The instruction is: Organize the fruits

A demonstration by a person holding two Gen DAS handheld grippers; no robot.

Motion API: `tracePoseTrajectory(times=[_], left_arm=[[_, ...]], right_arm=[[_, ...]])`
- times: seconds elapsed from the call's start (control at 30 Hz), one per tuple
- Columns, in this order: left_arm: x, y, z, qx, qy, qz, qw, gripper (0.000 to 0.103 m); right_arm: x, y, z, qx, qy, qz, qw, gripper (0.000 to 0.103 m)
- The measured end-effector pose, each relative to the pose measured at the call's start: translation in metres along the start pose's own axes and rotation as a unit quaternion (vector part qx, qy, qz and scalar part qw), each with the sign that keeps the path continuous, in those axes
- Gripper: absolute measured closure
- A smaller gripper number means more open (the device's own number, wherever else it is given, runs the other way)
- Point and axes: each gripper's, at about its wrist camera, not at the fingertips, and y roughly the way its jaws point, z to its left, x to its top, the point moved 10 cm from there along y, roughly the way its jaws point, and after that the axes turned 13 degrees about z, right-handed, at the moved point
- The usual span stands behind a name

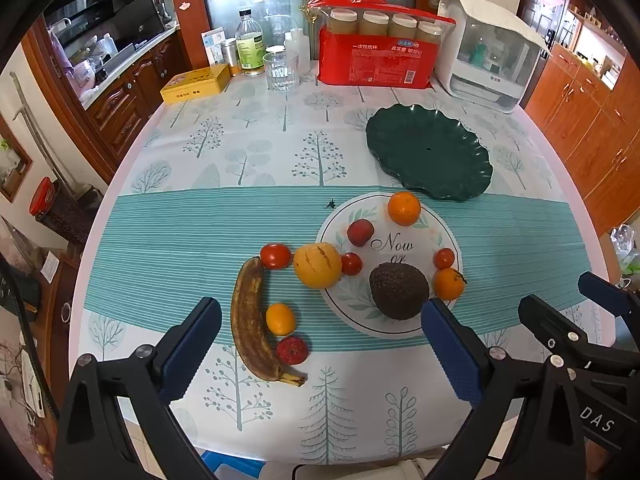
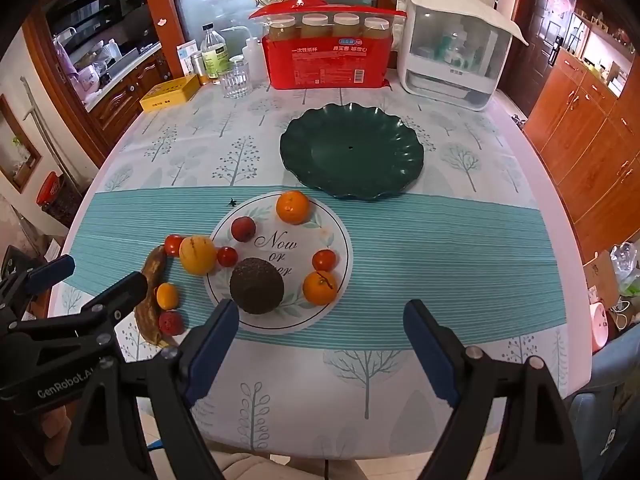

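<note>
Left tongs (image 1: 320,340) and right tongs (image 2: 320,344) hang wide open, empty, above the counter (image 2: 440,240). White plate (image 2: 340,240) holds avocado (image 2: 256,286), two oranges, small red fruits. Banana (image 1: 250,320) lies beside it. Green plate (image 2: 352,152) beyond is bare.

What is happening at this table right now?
A person holds two open grippers, left gripper and right gripper, above the table, gripping nothing. Fruit sits scattered on and beside a white printed plate: a brown avocado, oranges, and an overripe brown banana. The dark green scalloped plate holds nothing.
</note>
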Motion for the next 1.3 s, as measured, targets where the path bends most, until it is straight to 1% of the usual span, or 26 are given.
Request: tracePoseTrajectory(times=[0.8,1.03,1.3], left_arm=[[-0.006,-0.006,-0.004,0.008,-0.006,-0.005,0.9999,0.004],[-0.011,-0.006,-0.013,0.01,-0.007,-0.004,0.9999,0.003],[-0.009,-0.009,-0.018,0.014,-0.007,-0.007,0.9999,0.003]], right_arm=[[-0.005,0.003,-0.007,0.007,-0.005,-0.005,1.0,0.018],[-0.005,0.002,-0.009,0.007,-0.003,-0.008,1.0,0.018],[-0.006,-0.004,-0.018,0.012,-0.005,-0.015,1.0,0.018]])
